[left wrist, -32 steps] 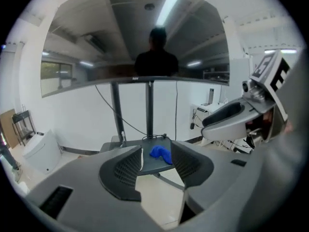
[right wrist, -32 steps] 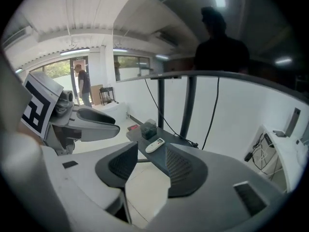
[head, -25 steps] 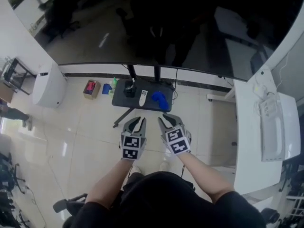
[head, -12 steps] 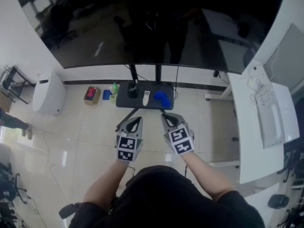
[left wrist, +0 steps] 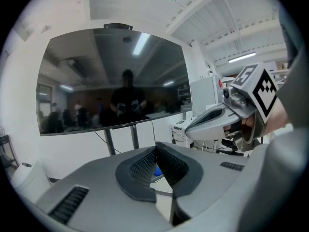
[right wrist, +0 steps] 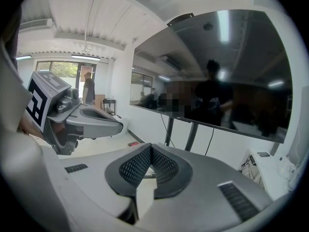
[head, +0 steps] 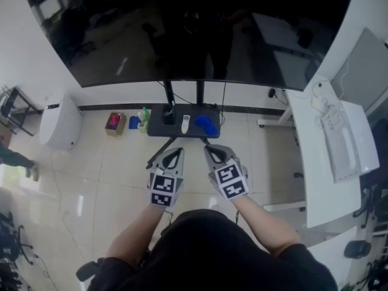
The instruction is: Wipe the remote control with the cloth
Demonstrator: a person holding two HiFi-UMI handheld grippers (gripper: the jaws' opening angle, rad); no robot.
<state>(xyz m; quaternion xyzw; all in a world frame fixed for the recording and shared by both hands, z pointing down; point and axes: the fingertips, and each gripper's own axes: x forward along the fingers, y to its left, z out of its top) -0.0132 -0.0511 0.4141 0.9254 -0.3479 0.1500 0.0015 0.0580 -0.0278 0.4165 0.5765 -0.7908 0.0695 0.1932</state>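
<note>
A small dark table [head: 159, 128] stands on the floor under the TV, well ahead of both grippers. On it lie a white remote control [head: 185, 123] and a blue cloth [head: 206, 125]; a sliver of the blue cloth [left wrist: 157, 171] shows below the jaws in the left gripper view. My left gripper [head: 176, 153] is shut, pads meeting with nothing between them [left wrist: 155, 151]. My right gripper [head: 210, 151] is also shut and holds nothing [right wrist: 151, 149]; its jaws have just closed. Both are held side by side in the air, short of the table.
A large dark TV [head: 200, 35] on a stand rises behind the table. A dark object [head: 169, 115] stands on the table's left. A white appliance [head: 59, 121], a red box [head: 114, 121] and bottles [head: 143, 117] sit left. A white desk [head: 315, 162] runs along the right.
Both grippers' jaws have closed from partly open to shut. The hands lifted a little, and the table now looks smaller and farther off in the head view.
</note>
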